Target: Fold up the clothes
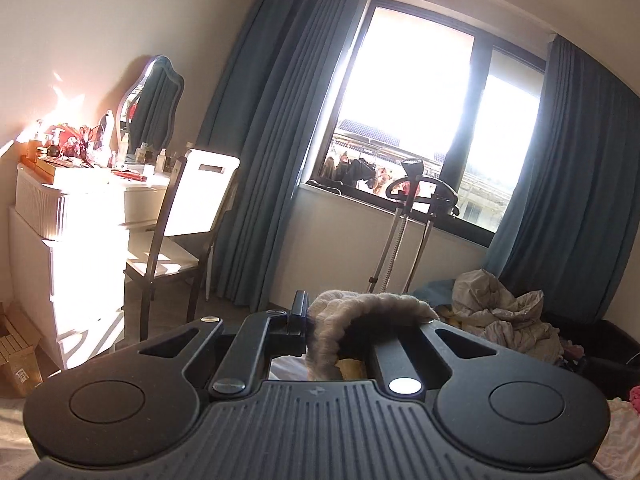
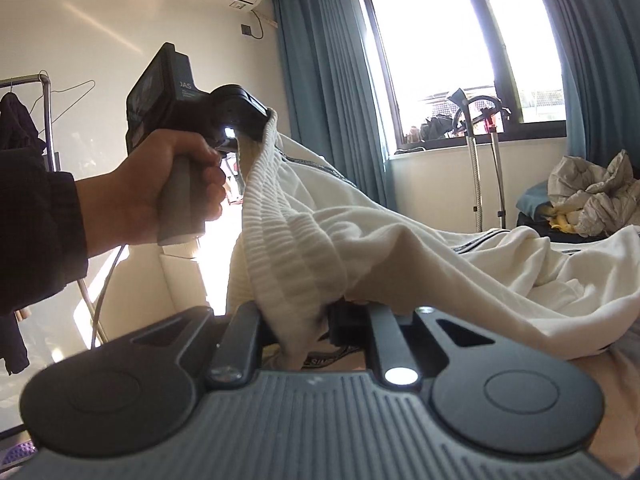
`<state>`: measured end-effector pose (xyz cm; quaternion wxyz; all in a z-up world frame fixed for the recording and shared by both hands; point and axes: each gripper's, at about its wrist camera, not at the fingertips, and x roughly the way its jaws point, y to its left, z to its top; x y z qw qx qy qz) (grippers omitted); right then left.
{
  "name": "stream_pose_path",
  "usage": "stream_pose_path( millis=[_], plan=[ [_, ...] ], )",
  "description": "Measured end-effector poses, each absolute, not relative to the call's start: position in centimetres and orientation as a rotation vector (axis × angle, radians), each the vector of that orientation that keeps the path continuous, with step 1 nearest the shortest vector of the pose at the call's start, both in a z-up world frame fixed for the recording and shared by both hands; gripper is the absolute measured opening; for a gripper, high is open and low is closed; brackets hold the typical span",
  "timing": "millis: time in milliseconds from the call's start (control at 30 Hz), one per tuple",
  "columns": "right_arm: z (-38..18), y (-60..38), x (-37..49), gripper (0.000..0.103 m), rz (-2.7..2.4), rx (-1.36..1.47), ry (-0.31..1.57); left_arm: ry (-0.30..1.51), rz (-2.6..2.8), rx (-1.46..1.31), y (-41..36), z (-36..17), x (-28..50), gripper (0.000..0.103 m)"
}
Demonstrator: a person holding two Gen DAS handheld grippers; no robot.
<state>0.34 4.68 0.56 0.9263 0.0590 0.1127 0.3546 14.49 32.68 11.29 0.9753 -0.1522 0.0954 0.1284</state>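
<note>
I have both grippers clamped on the ribbed waistband of the cream trousers [image 2: 360,240], one at each end, so the band stretches between them and the legs hang straight for a clean fold. My left gripper [image 2: 256,128] has its fingers shut on the far corner of the waistband, raised by my left hand [image 2: 168,184]. My right gripper [image 2: 332,320] pinches the near corner. The legs trail away toward the window [image 2: 460,52].
</note>
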Motion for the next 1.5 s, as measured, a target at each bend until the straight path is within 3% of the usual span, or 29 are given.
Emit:
stream_pose_path(
  millis=[300,567,600,633,667,700,733,800,867,1033,1233,1500],
  plan=[
    [-6.9,13.2,5.4,0.016,0.779,0.088,0.362,0.425,0.434,-0.396,41.5,-1.5,19.2,0.01],
    [-6.9,13.5,6.3,0.023,0.813,0.073,0.384,0.437,0.471,-0.407,41.7,-2.1,17.4,0.014],
    [-6.9,13.3,6.0,0.028,0.816,0.068,0.386,0.443,0.482,-0.401,41.4,-1.9,16.9,0.018],
    [-6.8,13.0,5.8,0.034,0.818,0.064,0.391,0.452,0.506,-0.378,40.9,-1.6,16.3,0.031],
    [-6.6,12.7,5.6,0.038,0.819,0.057,0.402,0.453,0.534,-0.34,40.3,-1.4,15.5,0.052],
    [-6.4,12.5,5.5,0.052,0.817,0.045,0.424,0.458,0.561,-0.311,39.6,-1.2,14.6,0.062],
    [-6.1,12.2,5.2,0.064,0.817,0.032,0.447,0.461,0.581,-0.285,38.9,-0.9,13.8,0.069],
    [-5.6,11.2,4.5,0.066,0.824,0.007,0.482,0.453,0.57,-0.257,37.8,-0.3,11.8,0.072],
    [-5.3,10.1,3.8,0.067,0.818,-0.014,0.493,0.448,0.564,-0.236,36.5,0.5,10.0,0.081],
    [-5.9,7.7,2.6,0.083,0.745,-0.088,0.541,0.459,0.585,-0.223,33.9,1.9,6.5,0.086],
    [-8.2,5.5,1.9,0.085,0.705,-0.068,0.584,0.481,0.585,-0.263,31.6,2.6,2.8,0.086],
    [-10.0,3.1,1.6,0.087,0.779,0.057,0.478,0.48,0.534,-0.463,29.7,1.2,-1.5,0.086]
  ],
)
